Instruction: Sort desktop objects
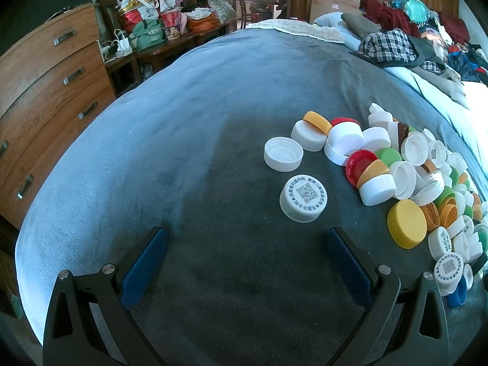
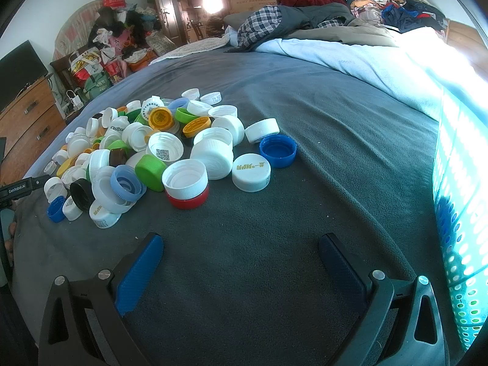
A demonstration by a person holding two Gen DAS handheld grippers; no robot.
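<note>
A pile of several plastic bottle caps (image 1: 421, 177), white, yellow, red, green and orange, lies on a grey blanket (image 1: 189, 158). In the left wrist view my left gripper (image 1: 246, 238) is open and empty, just short of a white cap with a QR code (image 1: 303, 197); an upturned white cap (image 1: 283, 154) lies beyond it. In the right wrist view the same pile (image 2: 146, 152) spreads at left. My right gripper (image 2: 241, 244) is open and empty, short of a white cap with gold print (image 2: 251, 172), a blue cap (image 2: 278, 150) and a white cap stacked on a red one (image 2: 186, 186).
A perforated teal basket (image 2: 457, 244) stands at the right edge of the right wrist view. A wooden dresser (image 1: 45, 91) stands left of the bed. Clothes and bedding (image 2: 320, 21) are heaped at the far side, bags (image 1: 146, 21) on a bench behind.
</note>
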